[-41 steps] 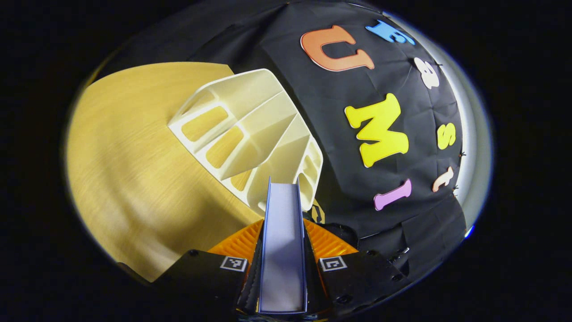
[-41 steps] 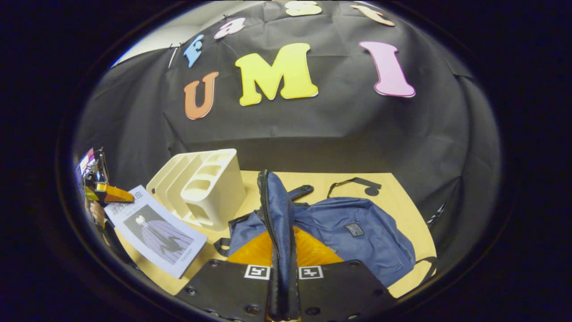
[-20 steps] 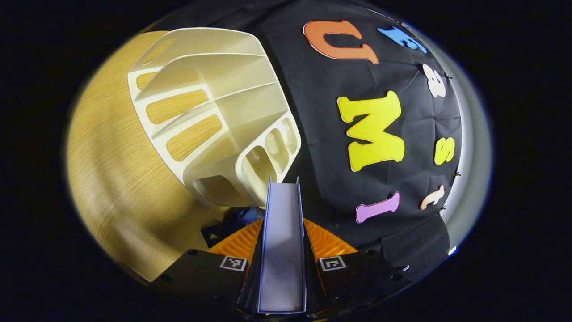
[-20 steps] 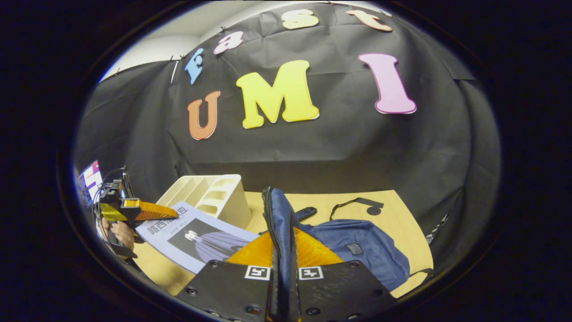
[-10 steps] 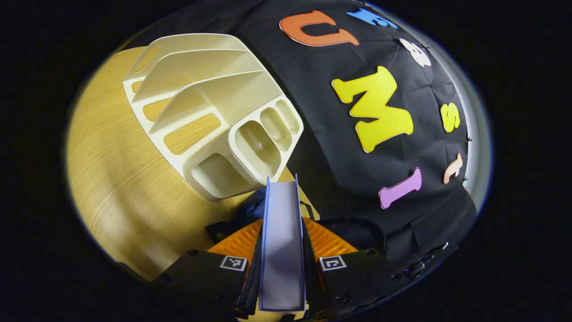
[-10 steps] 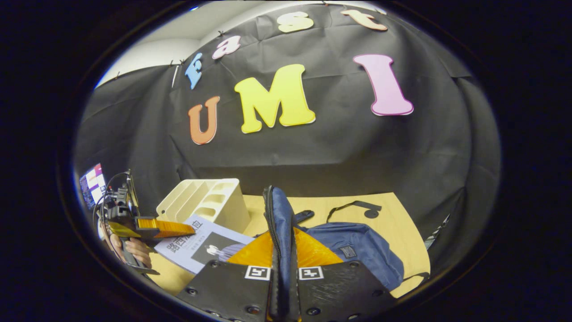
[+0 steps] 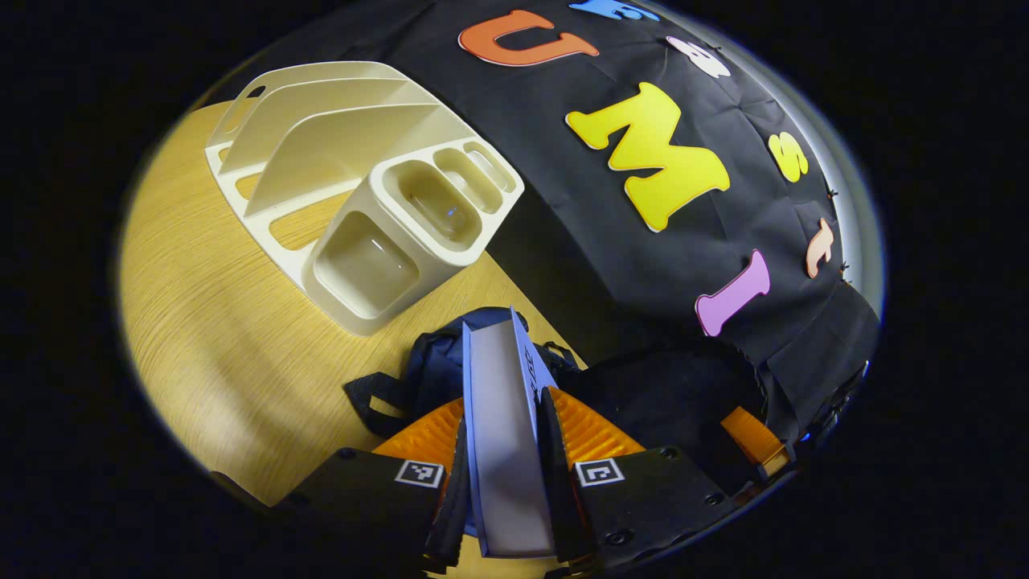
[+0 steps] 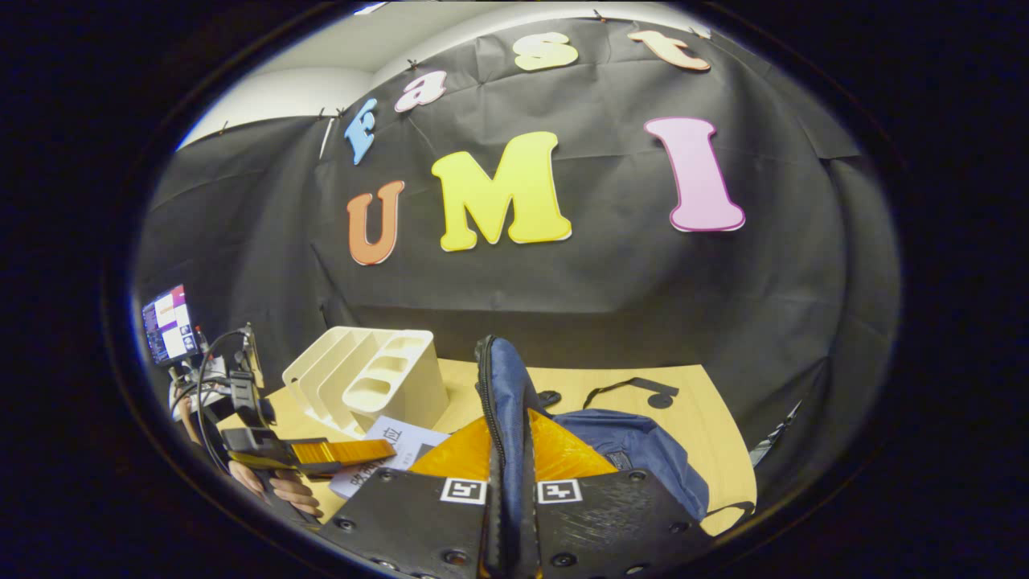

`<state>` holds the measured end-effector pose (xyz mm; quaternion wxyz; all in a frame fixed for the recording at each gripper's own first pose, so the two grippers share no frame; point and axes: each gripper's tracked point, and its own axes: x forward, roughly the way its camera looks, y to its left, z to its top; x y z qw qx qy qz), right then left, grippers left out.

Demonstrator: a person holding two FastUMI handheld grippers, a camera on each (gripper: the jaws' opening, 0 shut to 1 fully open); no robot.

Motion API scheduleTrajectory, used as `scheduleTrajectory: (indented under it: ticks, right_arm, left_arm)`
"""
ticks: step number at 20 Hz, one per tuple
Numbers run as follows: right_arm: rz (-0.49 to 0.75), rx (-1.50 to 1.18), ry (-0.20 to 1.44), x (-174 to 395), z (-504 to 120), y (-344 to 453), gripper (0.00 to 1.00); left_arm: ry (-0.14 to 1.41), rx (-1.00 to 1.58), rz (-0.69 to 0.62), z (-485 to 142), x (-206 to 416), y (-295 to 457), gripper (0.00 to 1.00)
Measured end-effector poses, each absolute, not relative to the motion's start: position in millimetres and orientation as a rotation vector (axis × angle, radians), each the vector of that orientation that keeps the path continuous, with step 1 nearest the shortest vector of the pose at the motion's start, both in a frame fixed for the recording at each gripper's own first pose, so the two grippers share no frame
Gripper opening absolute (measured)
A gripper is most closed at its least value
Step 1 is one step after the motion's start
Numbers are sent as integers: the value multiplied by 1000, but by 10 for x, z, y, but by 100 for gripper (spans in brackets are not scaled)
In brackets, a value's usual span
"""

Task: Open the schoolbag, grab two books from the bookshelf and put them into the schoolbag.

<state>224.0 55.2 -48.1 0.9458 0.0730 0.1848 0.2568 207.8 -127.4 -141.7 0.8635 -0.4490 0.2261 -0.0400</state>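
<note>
Wood-grain tabletop (image 7: 209,338) carries the cream bookshelf (image 7: 354,185) and the blue schoolbag (image 8: 643,450). Left tool (image 7: 502,450) is clamped on a book (image 7: 502,434) edge-on, its far end over the bag's dark opening. Right tool (image 8: 508,482) pinches the schoolbag's zippered flap (image 8: 502,394), lifting it upright.

1. The right gripper (image 8: 508,450) has both fingers pressed on a raised edge of the blue schoolbag (image 8: 635,454), along its zipper.
2. The rest of the schoolbag lies on the wooden table (image 8: 707,450), to the right.
3. The cream bookshelf (image 8: 370,382) stands on the table at the left, near the black wall.
4. The left gripper (image 8: 354,452), held by a hand (image 8: 281,486), grips a book (image 8: 386,454) low at the left, just in front of the bookshelf.
5. A small screen (image 8: 167,323) glows at the far left.
</note>
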Motion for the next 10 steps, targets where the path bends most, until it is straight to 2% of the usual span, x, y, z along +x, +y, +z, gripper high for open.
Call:
scheduleTrajectory:
  ticks: [5, 10]
  right_arm:
    - [555, 101, 368, 2173, -446, 730, 8]
    - [573, 71, 361, 2133, -427, 816, 8]
  left_arm:
    - [490, -962, -133, -1530, 2225, -1615, 46]
    - [585, -1016, -207, -1862, 2307, -2203, 46]
